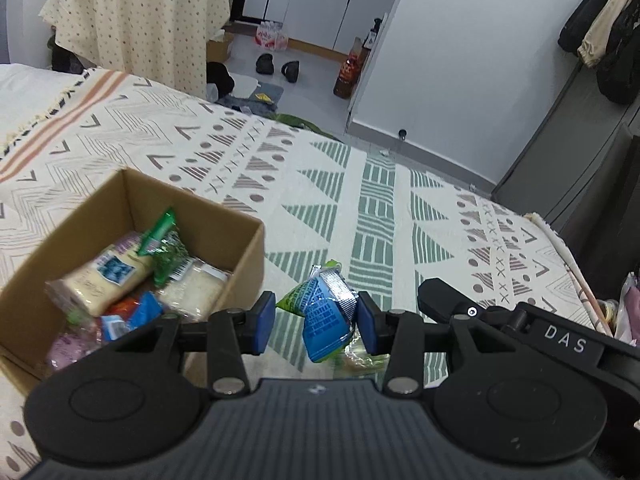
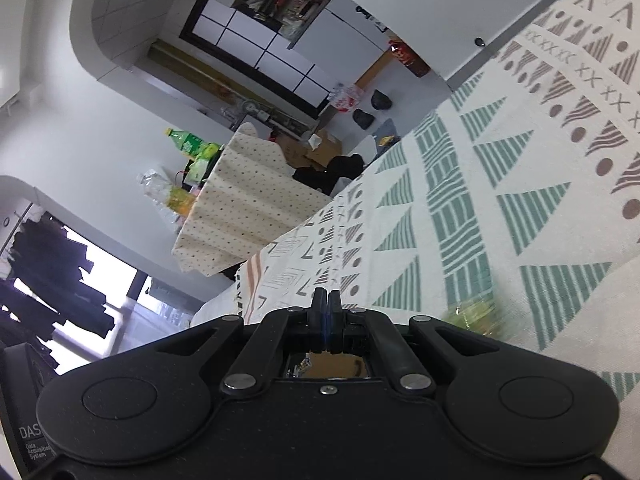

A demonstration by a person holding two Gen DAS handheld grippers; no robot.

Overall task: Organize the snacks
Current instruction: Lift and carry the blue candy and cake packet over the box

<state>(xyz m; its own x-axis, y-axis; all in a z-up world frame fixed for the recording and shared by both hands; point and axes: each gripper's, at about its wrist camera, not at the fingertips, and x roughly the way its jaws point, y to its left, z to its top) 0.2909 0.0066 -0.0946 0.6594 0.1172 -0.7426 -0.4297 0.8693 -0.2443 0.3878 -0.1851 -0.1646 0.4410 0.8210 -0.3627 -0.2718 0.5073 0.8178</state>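
The left gripper (image 1: 316,320) has its blue pads spread wide, and a blue and green snack packet (image 1: 326,316) sits in the gap, touching the right-hand pad (image 1: 367,330) but clear of the other; whether it is truly held I cannot tell. Just left of it stands an open cardboard box (image 1: 244,256) on the patterned blanket (image 1: 380,216), with several wrapped snacks (image 1: 116,276) piled inside. The right gripper (image 2: 327,308) is tilted over the same blanket, its fingers pressed together on nothing. Further off stands a table under a dotted cloth (image 1: 148,20).
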